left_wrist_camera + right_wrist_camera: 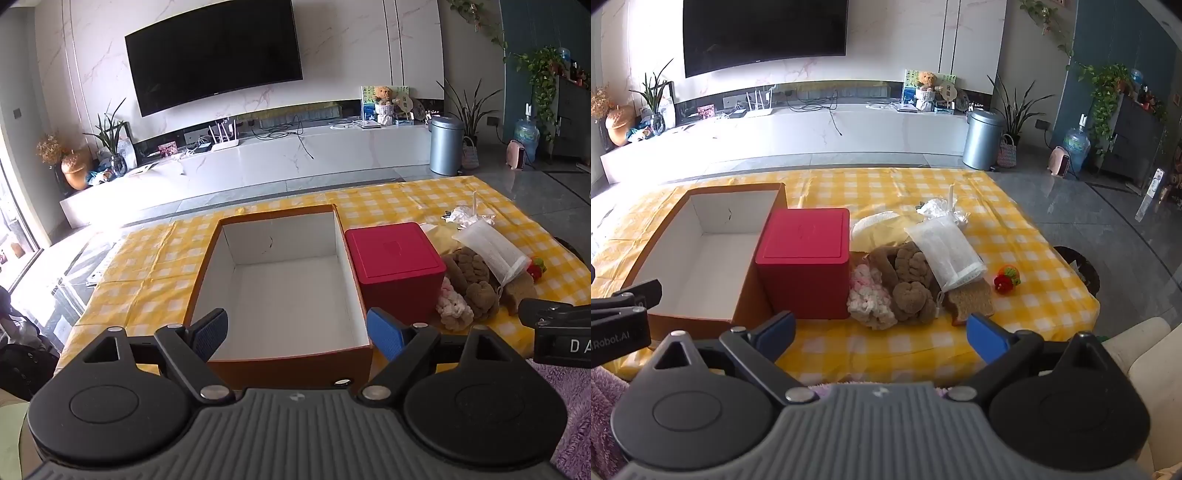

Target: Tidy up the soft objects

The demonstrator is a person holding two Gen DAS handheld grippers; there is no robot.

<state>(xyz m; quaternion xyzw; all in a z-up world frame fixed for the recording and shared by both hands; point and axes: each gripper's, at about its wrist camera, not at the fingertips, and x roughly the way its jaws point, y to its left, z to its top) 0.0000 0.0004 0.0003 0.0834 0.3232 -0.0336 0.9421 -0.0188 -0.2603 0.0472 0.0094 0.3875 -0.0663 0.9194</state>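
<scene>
Both grippers hover empty, fingers spread wide: left gripper (297,334) over the open white-lined orange cardboard box (280,369), ready to receive; right gripper (881,334) facing the brown knitted pile (910,280).

A black television (214,55) hangs on a marbled wall straight ahead of the claws, above a long white console (258,155) strewn with cables and a white router (223,142). Farther right along the console, a teddy bear (384,96) sits before a picture. A grey pedal bin (982,138) stands on the floor beyond the right claw, a potted plant (1015,107) just beside it and a blue water jug (1075,146) farther right. Far left, a golden acorn-shaped jar (75,168) rests near leafy stems.
</scene>
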